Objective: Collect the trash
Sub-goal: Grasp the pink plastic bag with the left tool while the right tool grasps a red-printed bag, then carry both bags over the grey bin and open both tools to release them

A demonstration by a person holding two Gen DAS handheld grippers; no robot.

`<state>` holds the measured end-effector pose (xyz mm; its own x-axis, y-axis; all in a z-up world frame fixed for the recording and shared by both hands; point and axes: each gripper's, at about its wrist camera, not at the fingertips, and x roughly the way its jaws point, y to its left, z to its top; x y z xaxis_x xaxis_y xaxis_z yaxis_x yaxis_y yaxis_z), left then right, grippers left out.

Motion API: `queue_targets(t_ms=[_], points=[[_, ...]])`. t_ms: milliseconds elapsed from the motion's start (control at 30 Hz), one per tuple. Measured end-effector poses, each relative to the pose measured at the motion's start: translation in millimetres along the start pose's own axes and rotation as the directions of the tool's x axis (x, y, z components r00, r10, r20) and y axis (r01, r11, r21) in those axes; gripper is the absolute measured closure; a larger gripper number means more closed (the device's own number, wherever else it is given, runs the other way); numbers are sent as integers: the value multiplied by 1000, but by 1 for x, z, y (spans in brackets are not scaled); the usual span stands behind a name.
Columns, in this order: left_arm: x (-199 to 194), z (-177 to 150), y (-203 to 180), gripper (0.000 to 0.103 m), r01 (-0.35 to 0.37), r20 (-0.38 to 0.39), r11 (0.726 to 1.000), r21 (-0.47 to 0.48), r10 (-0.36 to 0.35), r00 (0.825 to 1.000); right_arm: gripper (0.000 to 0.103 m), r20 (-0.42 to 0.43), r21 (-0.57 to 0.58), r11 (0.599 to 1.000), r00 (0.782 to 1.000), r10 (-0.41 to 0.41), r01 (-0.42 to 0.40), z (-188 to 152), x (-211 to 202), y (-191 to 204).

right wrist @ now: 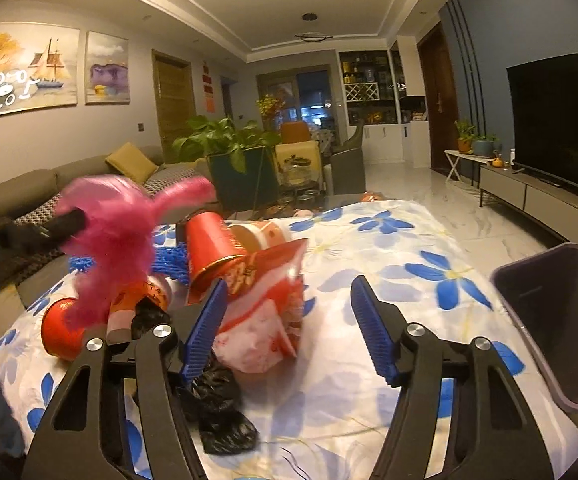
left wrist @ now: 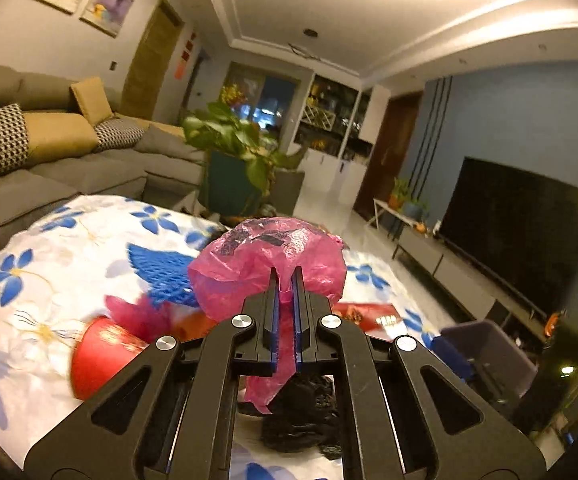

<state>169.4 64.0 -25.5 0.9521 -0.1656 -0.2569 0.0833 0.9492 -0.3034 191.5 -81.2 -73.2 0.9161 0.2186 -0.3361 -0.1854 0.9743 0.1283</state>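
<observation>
Above the flowered tablecloth our left gripper has its jaws pressed together on the pink plastic bag, which hangs lifted clear of the pile; from the right wrist view it shows blurred at the left. Our right gripper stands spread and empty, its left finger just beside the red-and-white wrapper. The rest of the trash, red paper cups, a blue foam net and black plastic bags, lies heaped on the table, and the grey bin waits open at the right edge. To do this well, we judge we should keep the pinch firm, carry the bag across above the pile so its tail does not drag a cup, and release only once over the bin's mouth
</observation>
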Motion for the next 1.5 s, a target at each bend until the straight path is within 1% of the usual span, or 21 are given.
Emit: queue_targets(t_ms=[100, 167, 200, 300, 367, 433, 467, 600, 800, 867, 1133, 1300, 1500], points=[[-10, 4, 6, 98, -28, 31, 1000, 4, 28, 999, 50, -29, 1, 1000, 1000, 9, -9, 0, 11, 3], [-13, 4, 8, 98, -46, 37, 999, 16, 46, 998, 59, -49, -4, 1000, 999, 16, -16, 0, 17, 6], [-13, 3, 9, 98, -54, 33, 998, 23, 53, 998, 61, -55, -7, 1000, 998, 19, -20, 0, 18, 8], [-12, -1, 10, 98, -52, 11, 998, 21, 52, 999, 74, -75, -24, 999, 997, 31, -33, -1, 23, 12], [-13, -2, 12, 98, -50, 6, 999, 20, 49, 999, 86, -80, -35, 998, 996, 42, -45, 0, 24, 14], [-14, -3, 13, 98, -47, 1, 999, 19, 47, 999, 95, -82, -43, 997, 995, 53, -57, -1, 22, 15], [-15, -3, 14, 98, -47, -1, 999, 18, 47, 999, 97, -80, -46, 997, 995, 58, -62, -1, 20, 16], [-17, -3, 16, 98, -51, -5, 999, 15, 51, 999, 99, -43, -58, 997, 998, 52, -54, 1, 3, 14], [-22, -4, 6, 98, -42, -7, 999, 11, 42, 999, 99, 68, -81, 997, 998, 13, -7, 10, -41, 5], [-23, -4, 2, 98, -36, -8, 999, 19, 36, 999, 99, 86, -74, 997, 996, 1, 5, 12, -51, 0], [-27, -7, -22, 98, -14, -19, 997, 74, 15, 1000, 99, 159, -20, 997, 985, -70, 74, 17, -92, -28], [-27, -9, -37, 98, 16, -27, 996, 93, -14, 1000, 99, 192, -1, 994, 976, -107, 110, 18, -110, -41], [-24, -11, -69, 98, 69, -20, 987, 143, -67, 998, 99, 224, 24, 988, 962, -157, 155, 19, -132, -59]])
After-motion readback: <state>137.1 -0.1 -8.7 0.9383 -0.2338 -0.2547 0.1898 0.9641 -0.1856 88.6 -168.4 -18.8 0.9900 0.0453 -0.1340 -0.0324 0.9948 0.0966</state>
